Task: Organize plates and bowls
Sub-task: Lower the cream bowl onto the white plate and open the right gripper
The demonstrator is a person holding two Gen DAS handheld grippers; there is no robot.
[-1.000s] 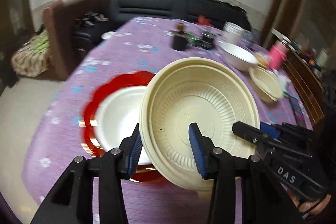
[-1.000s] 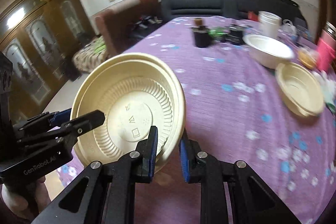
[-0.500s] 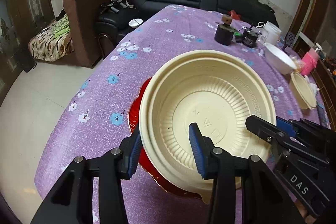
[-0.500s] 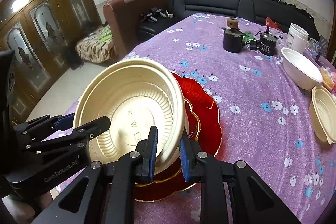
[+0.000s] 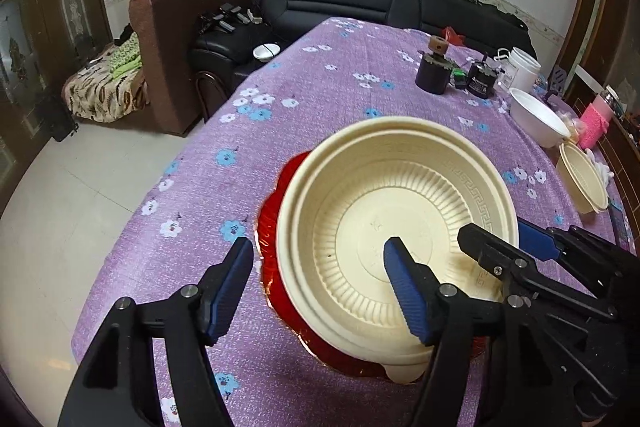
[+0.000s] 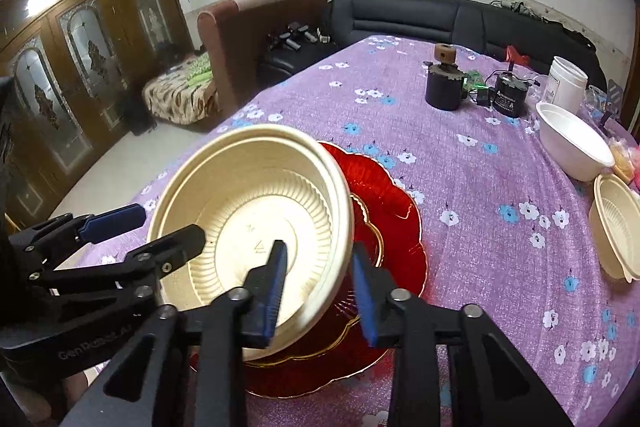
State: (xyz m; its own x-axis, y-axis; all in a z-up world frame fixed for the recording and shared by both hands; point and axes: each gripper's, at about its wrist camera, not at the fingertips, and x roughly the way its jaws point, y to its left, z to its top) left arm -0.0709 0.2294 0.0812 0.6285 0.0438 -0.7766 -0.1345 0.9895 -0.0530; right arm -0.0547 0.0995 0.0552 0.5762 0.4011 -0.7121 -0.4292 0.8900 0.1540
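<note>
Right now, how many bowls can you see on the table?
3: a cream bowl on the red plates between both open grippers, a white bowl far right, and another cream bowl beside it. More may be nested underneath, hidden.

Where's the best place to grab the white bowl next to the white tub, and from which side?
Pinch the white bowl by its rim on the near edge, one finger inside, one outside. It sits upright and open, and that side faces bare tablecloth; the white tub and smaller cream bowl crowd the others.
</note>
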